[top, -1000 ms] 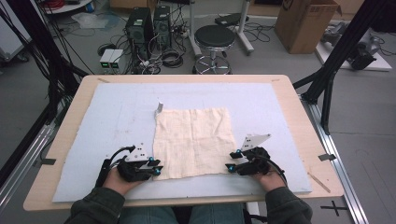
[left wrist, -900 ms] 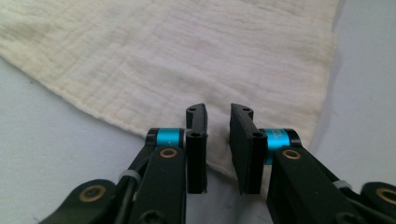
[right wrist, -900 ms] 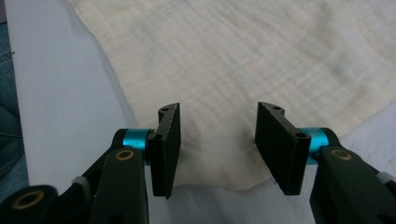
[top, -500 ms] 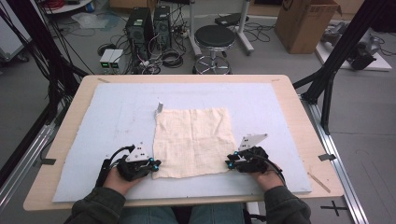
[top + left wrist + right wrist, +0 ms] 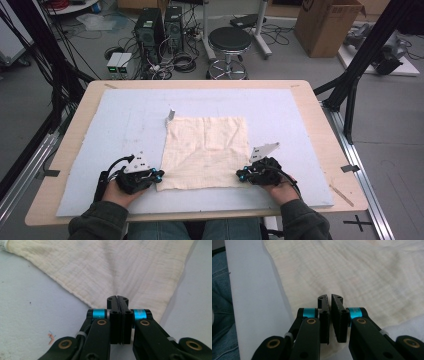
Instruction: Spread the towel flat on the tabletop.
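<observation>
Pale wood table (image 5: pixel 320 105), carrying a blue-white mat (image 5: pixel 125 125) that is giving the fabric a clean, flat bed. Cream cloth (image 5: pixel 207 150), lying spread and square at the mat's middle, near edge towards the person, so both near corners are sitting within reach. Left gripper (image 5: pixel 159 175), resting at the near left corner, jaws pressed together and pinching that corner. Right gripper (image 5: pixel 240 174), at the near right corner, jaws having just been closing, now nearly together on the cloth edge; likely readying a fold away from the person.
</observation>
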`<state>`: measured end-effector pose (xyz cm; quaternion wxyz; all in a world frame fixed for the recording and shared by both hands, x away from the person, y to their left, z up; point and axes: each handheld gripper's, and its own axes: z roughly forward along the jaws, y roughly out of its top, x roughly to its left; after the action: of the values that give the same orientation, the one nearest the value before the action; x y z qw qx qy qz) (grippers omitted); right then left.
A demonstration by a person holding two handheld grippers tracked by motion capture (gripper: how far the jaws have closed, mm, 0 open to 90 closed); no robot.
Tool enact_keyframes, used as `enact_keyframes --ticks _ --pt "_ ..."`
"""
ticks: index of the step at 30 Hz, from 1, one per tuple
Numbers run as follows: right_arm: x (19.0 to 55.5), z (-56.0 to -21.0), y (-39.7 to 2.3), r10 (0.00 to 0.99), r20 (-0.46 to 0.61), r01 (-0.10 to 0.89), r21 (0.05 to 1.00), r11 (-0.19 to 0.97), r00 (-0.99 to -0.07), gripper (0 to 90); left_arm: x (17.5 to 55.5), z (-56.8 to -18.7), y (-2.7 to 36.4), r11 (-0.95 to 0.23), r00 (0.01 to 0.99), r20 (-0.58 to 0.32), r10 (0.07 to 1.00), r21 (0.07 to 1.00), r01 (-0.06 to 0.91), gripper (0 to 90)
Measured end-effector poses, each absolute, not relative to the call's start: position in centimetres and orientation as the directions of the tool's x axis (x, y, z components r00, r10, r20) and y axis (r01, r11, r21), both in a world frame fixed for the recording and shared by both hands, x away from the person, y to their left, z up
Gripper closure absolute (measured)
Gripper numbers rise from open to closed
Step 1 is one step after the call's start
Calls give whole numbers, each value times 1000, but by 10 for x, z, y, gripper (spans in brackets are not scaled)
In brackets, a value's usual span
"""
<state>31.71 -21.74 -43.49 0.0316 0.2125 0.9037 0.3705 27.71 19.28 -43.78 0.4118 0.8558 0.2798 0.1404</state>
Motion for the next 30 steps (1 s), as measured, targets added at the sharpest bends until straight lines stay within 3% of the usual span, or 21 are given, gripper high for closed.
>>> enact_keyframes --ticks 24,30 --pt "300 -435 -221 374 143 367 673 642 -916 873 267 -436 197 -509 815 4 579 783 358 885" --pt "300 -433 -224 380 150 371 696 615 -913 756 268 -435 198 -496 815 -11 580 788 364 803"
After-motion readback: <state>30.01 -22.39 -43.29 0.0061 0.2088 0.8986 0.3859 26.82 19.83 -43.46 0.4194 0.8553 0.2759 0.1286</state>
